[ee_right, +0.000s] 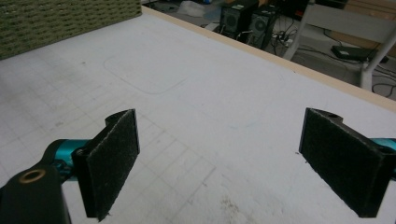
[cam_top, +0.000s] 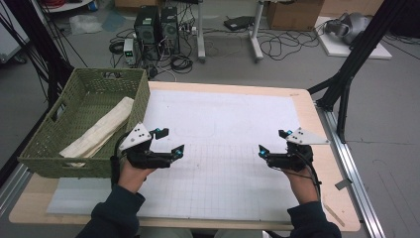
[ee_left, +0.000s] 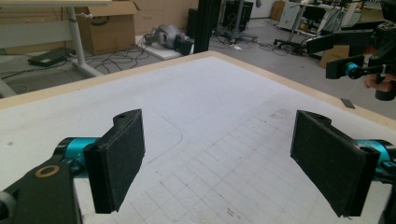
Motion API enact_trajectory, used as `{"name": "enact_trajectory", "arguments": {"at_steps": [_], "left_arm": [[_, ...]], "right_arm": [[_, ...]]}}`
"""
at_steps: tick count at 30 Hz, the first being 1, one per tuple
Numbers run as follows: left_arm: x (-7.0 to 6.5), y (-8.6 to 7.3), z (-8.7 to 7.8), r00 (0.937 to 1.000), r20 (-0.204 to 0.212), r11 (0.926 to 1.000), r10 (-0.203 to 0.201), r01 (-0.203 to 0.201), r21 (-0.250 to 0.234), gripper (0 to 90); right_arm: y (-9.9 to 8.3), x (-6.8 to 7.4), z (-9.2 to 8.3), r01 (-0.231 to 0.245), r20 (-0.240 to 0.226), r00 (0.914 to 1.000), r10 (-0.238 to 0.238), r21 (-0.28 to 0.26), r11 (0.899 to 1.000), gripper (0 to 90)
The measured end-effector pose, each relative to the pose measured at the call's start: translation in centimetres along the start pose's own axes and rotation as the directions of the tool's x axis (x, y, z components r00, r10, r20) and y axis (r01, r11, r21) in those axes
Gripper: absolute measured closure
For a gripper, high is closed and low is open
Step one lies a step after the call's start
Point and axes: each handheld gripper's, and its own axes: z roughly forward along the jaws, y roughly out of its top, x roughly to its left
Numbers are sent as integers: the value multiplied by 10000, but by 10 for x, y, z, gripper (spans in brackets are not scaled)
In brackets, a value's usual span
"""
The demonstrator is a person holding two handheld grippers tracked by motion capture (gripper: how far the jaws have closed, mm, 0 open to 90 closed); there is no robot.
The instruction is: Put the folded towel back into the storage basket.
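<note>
My left gripper point(cam_top: 171, 140) is held low over the left side of the white gridded mat point(cam_top: 223, 124), just right of the green woven basket point(cam_top: 141, 94). Its jaws stand wide apart with nothing between them, and the left gripper view shows bare mat between its pads point(ee_left: 119, 163). My right gripper point(cam_top: 273, 142) hovers over the mat's right side, open and holding nothing. Its own view shows bare mat between both black pads point(ee_right: 112, 158). A folded cream cloth point(cam_top: 101, 131) lies inside the basket. Far off in the left gripper view, the right gripper point(ee_left: 350, 58) shows at the upper right.
The basket sits at the table's left edge, and its wall point(ee_right: 60, 18) fills the top left of the right gripper view. The wooden table point(cam_top: 329, 168) ends shortly beyond the mat. Computer towers point(cam_top: 156, 27), cables and cardboard boxes stand on the floor behind.
</note>
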Motion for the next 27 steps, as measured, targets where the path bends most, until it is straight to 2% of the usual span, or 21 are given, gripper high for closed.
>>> {"name": "enact_trajectory", "arguments": {"at_steps": [6, 10, 12, 19, 27], "left_arm": [[-3, -12, 5, 10000, -42, 9996, 31, -30, 268, 165], [-6, -17, 6, 9999, 13, 9995, 155, -155, 285, 166], [-7, -19, 6, 9998, -43, 9994, 172, -171, 295, 167], [-9, -22, 5, 9998, -40, 9992, 220, -218, 321, 167], [-9, -25, 4, 9996, -72, 9989, 261, -258, 395, 168]], "right_arm": [[-16, 1, -7, -154, 153, 9998, 154, 14, 9999, 115], [-25, 4, -11, -207, 224, 9995, 209, -95, 9997, 115], [-28, 6, -9, -162, 172, 9997, 161, 64, 9998, 115], [-30, 11, -7, 69, 166, 9998, -74, 262, 9996, 115], [-32, 10, -7, -24, 118, 9999, 22, 218, 9998, 115]]}}
